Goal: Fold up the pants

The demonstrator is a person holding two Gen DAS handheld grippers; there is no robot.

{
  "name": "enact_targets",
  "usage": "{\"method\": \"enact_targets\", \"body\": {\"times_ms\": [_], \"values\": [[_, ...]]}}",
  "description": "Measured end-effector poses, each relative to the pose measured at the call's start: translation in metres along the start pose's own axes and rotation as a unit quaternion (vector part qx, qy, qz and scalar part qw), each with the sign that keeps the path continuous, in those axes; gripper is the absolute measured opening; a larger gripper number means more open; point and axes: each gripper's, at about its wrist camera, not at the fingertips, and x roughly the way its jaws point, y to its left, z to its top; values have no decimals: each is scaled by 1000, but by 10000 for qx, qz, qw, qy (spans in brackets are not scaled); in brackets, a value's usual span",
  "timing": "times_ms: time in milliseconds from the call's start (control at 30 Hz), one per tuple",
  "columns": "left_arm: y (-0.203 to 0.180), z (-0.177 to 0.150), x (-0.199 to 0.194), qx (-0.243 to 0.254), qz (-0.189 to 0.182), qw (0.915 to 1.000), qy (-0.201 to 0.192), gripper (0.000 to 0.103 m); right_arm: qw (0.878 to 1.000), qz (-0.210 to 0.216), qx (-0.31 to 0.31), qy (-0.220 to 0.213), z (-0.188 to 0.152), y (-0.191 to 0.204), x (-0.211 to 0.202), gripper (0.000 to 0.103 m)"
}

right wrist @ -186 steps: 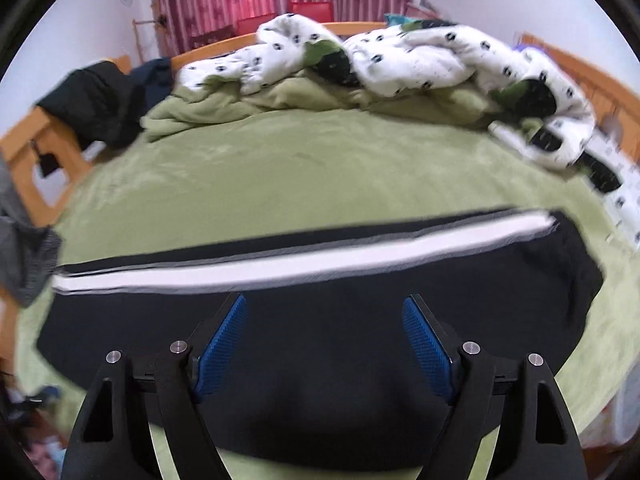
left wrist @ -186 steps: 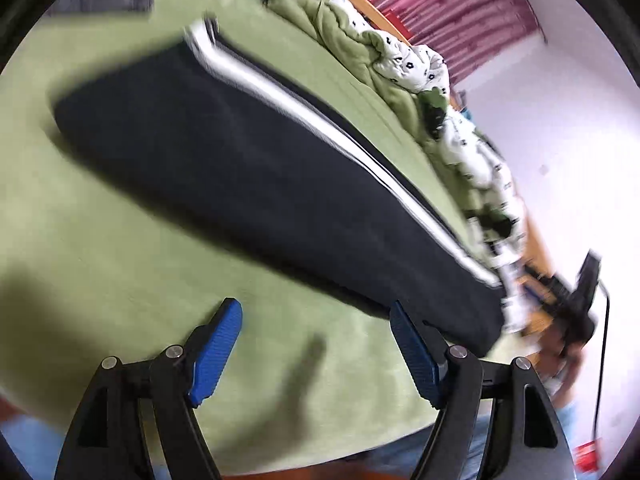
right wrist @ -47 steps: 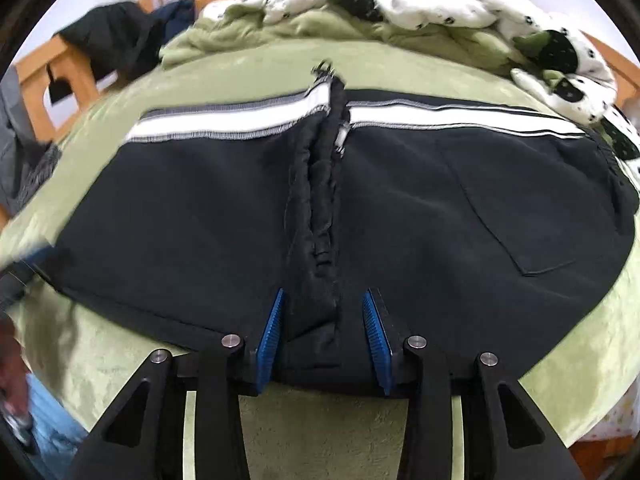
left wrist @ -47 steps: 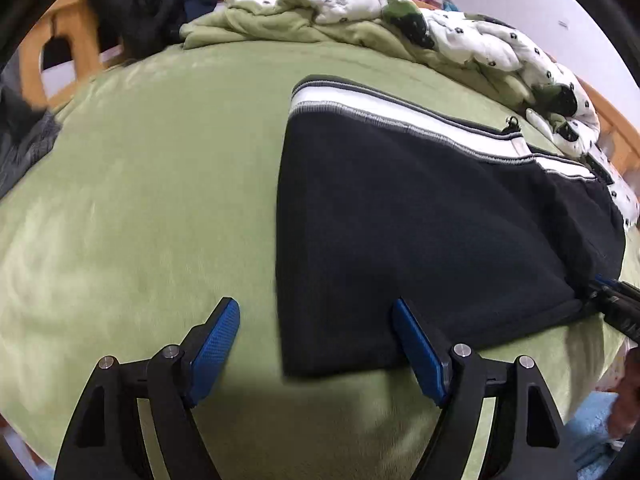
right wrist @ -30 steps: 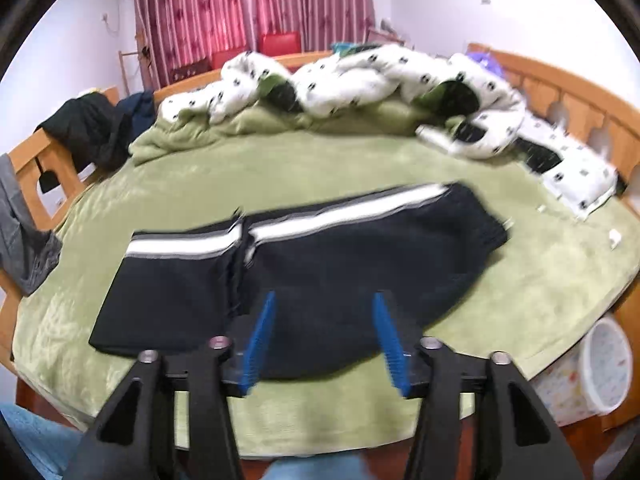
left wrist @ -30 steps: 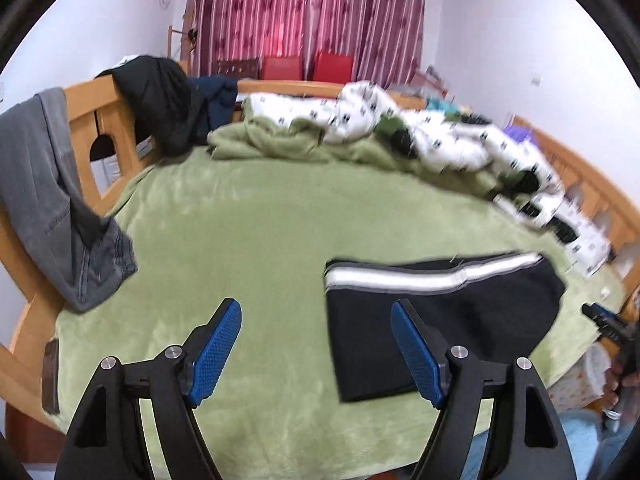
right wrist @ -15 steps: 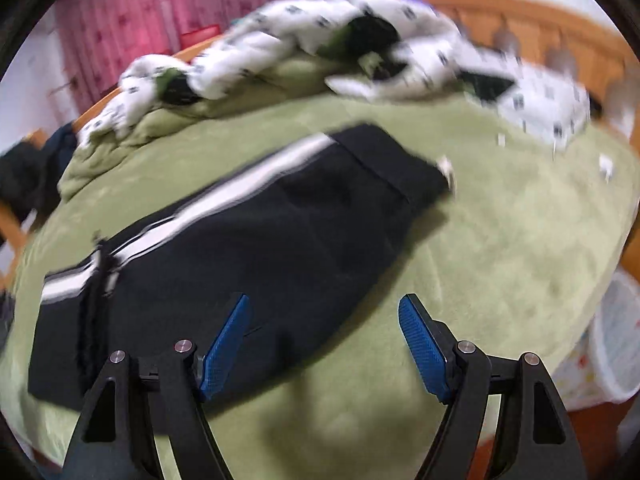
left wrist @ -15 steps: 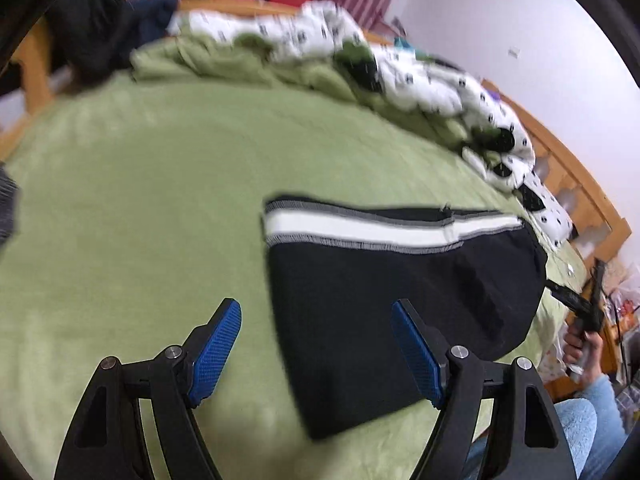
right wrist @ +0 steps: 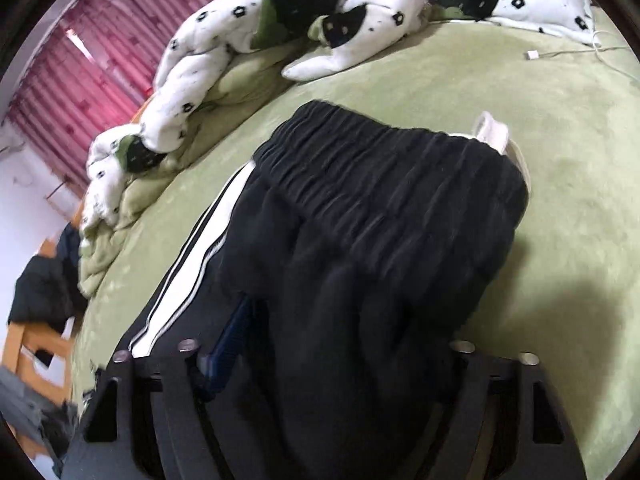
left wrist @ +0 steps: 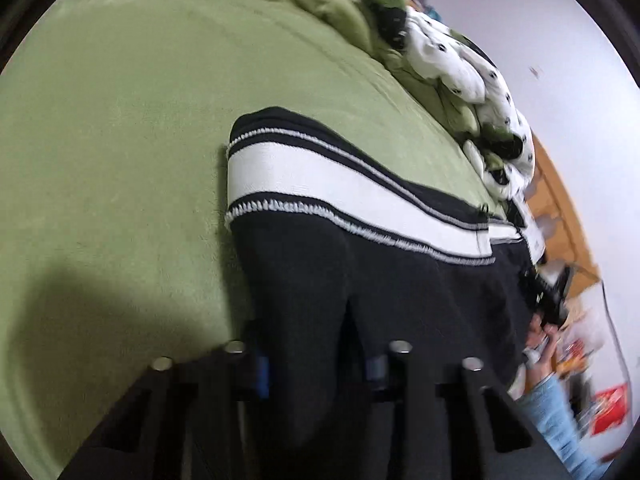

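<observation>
Black pants (left wrist: 400, 280) with a white side stripe lie folded on the green bed cover. In the left wrist view my left gripper (left wrist: 318, 360) sits low on the near edge of the folded end. Its jaws are closing, and the blue pads (left wrist: 262, 368) pinch a bunched ridge of black cloth. In the right wrist view the elastic waistband (right wrist: 380, 168) lies just ahead of my right gripper (right wrist: 340, 340). Those jaws are closing too but still stand wide around the pants (right wrist: 360, 280). One blue pad (right wrist: 232, 332) shows; cloth hides the other.
A white spotted quilt (right wrist: 248, 40) and a green blanket are heaped along the far side of the bed. A white charger cable (right wrist: 560, 54) lies at the far right. A wooden bed frame with dark clothes (right wrist: 40, 296) stands at the left. A hand in a blue sleeve (left wrist: 548, 392) is at the right edge.
Both grippers have dropped down onto the pants. The left jaws have narrowed onto the folded end. The right gripper has moved in over the waistband end, so cloth now fills its gap.
</observation>
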Motion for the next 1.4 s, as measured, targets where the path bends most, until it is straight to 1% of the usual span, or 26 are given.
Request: {"method": "enact_targets", "body": {"times_ms": [33, 100, 133, 167, 267, 333, 367, 500, 600, 700, 767, 833, 867, 900, 933, 967, 1000, 1033, 1067, 1100, 1167, 1233, 1267, 1300, 1367, 1400], "values": [[-4, 1, -7, 35, -48, 10000, -76, 20, 9988, 223, -215, -376, 0, 15, -17, 24], [-17, 1, -24, 289, -19, 9991, -310, 17, 9931, 183, -678, -937, -2, 54, -49, 21], [-24, 3, -34, 354, -29, 9985, -406, 15, 9907, 218, -795, -1081, -4, 67, -59, 19], [-29, 7, -43, 344, -59, 9985, -423, 14, 9868, 242, -994, -1254, -5, 90, -73, 19], [-38, 18, -71, 282, 61, 9982, -530, 10, 9788, 338, -1332, -1516, -7, 135, -101, 18], [-36, 24, -90, 236, -1, 9978, -616, 10, 9749, 566, -1416, -1624, -9, 162, -119, 18], [-33, 26, -104, 215, 79, 9972, -718, 10, 9747, 699, -1381, -1611, -10, 176, -125, 18], [-6, 39, -161, 161, 502, 9932, -1040, 10, 9748, 1214, -1283, -1360, -17, 215, -128, 18], [32, 48, -202, 109, 978, 9882, -1177, 10, 9724, 1556, -1312, -1142, -31, 241, -111, 18], [64, 48, -204, 166, 1413, 9836, -1112, 11, 9742, 1544, -1442, -790, -48, 248, -76, 18], [85, 41, -183, 203, 1675, 9817, -884, 12, 9788, 1230, -1601, -340, -67, 241, -36, 18], [110, 27, -160, 223, 2041, 9772, -534, 25, 9837, 616, -1692, -38, -84, 227, -4, 19], [116, 21, -156, 196, 2155, 9751, -489, 42, 9844, 308, -1713, 259, -90, 216, 13, 21], [123, 13, -151, 157, 2255, 9731, -436, 57, 9845, 61, -1676, 520, -94, 206, 27, 26], [124, 9, -150, 164, 2252, 9733, -425, 61, 9833, -111, -1568, 912, -99, 191, 41, 32], [123, 2, -154, 212, 2221, 9737, -460, 63, 9828, 12, -1363, 1250, -103, 178, 48, 35], [120, -2, -160, 251, 2184, 9744, -471, 64, 9826, 151, -1249, 1368, -107, 169, 44, 38], [117, -6, -168, 271, 2135, 9753, -501, 64, 9824, 181, -1294, 1337, -108, 165, 35, 40], [113, -12, -178, 278, 2064, 9762, -610, 65, 9814, 29, -1445, 1262, -110, 166, 21, 43], [109, -19, -186, 296, 1978, 9770, -742, 73, 9792, -170, -1665, 1143, -112, 168, 5, 49], [102, -33, -192, 353, 1904, 9774, -849, 78, 9731, -416, -2044, 980, -119, 176, -23, 49], [101, -48, -184, 434, 1858, 9791, -708, 78, 9691, -472, -2265, 855, -117, 191, -46, 49], [102, -54, -176, 458, 1870, 9796, -572, 79, 9674, -416, -2355, 832, -118, 204, -55, 49], [105, -60, -172, 449, 1888, 9795, -545, 79, 9659, -328, -2431, 833, -119, 215, -61, 49], [109, -70, -178, 340, 1760, 9810, -745, 80, 9603, -67, -2645, 881, -127, 251, -68, 49], [111, -71, -182, 263, 1674, 9826, -760, 80, 9541, 102, -2840, 940, -139, 277, -69, 49]]}}
